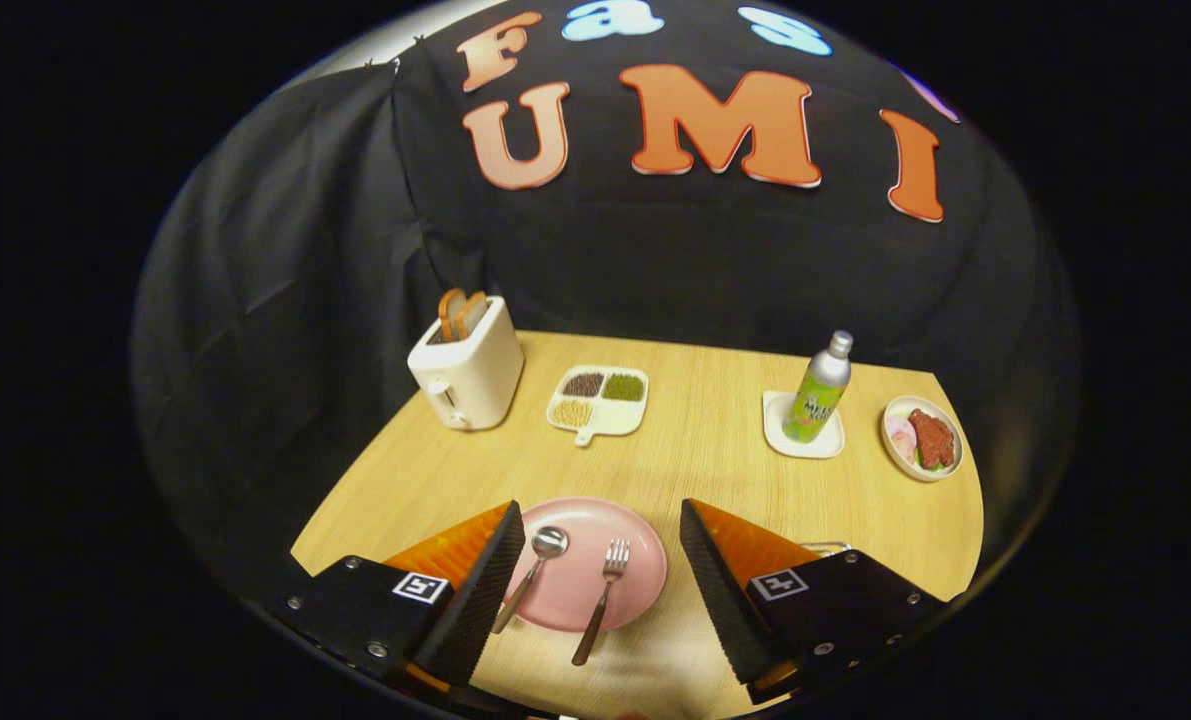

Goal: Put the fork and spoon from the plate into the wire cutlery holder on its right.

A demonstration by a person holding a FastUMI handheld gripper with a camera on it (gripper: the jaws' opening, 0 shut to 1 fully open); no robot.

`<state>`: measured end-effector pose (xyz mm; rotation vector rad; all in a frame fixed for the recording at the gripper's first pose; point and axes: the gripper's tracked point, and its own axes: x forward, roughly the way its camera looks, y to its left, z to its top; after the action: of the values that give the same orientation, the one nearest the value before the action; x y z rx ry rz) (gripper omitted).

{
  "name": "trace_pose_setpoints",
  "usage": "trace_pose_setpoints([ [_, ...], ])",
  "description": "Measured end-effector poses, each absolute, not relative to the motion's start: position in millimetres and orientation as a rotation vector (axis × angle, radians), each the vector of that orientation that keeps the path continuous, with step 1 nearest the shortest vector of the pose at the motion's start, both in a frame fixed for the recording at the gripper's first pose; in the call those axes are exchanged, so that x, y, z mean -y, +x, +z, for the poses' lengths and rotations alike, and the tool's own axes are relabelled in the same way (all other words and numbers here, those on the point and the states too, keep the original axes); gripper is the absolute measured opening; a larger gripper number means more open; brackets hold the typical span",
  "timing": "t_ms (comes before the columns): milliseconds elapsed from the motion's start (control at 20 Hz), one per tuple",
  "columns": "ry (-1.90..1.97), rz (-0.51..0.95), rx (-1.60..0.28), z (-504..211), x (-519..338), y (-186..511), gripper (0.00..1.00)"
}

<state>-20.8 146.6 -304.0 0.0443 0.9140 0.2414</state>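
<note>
**Tongs wide above the plate, cutlery untouched**

Nearest: tongs (603, 520) spread wide, gripping nothing, hanging over the near edge of the wooden worktop (715, 470). Between the two fingers: a pink plate (645, 565) carrying the spoon (533, 570) and the fork (602, 595), side by side, apart from each other, handles toward the camera and reaching past the plate's near rim. Spoon close beside the left finger, whether touching it cannot be told; fork well clear of the right finger. Just behind the right finger: a sliver of wire rim, the wire cutlery holder (823, 548), mostly hidden.

Farther back, left to right: a cream toaster (470, 375) with bread slices (462, 312) standing in its slots, a divided dish (598, 402) of beans, a bottle (819, 390) upright on a small white tray (801, 440), a bowl (921, 438) of food near the worktop's right edge
</note>
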Motion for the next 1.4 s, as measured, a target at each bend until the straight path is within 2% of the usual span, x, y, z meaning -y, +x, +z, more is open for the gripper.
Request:
trace_pose_setpoints([
  [300,0.018,0.257,-1.193,-387,-163,-62,0.93],
  [600,-0.005,0.201,-1.365,-446,-162,-84,0.85],
  [800,-0.039,0.164,-1.458,-470,-159,-96,0.68],
  [850,-0.039,0.162,-1.476,-473,-160,-98,0.6],
  [1050,-0.042,0.122,-1.522,-485,-159,-102,0.38],
  [1300,-0.054,0.083,-1.539,-494,-161,-101,0.21],
  [1350,-0.044,0.076,-1.538,-495,-163,-100,0.13],
  [1400,-0.037,0.071,-1.545,-494,-164,-101,0.1],
])
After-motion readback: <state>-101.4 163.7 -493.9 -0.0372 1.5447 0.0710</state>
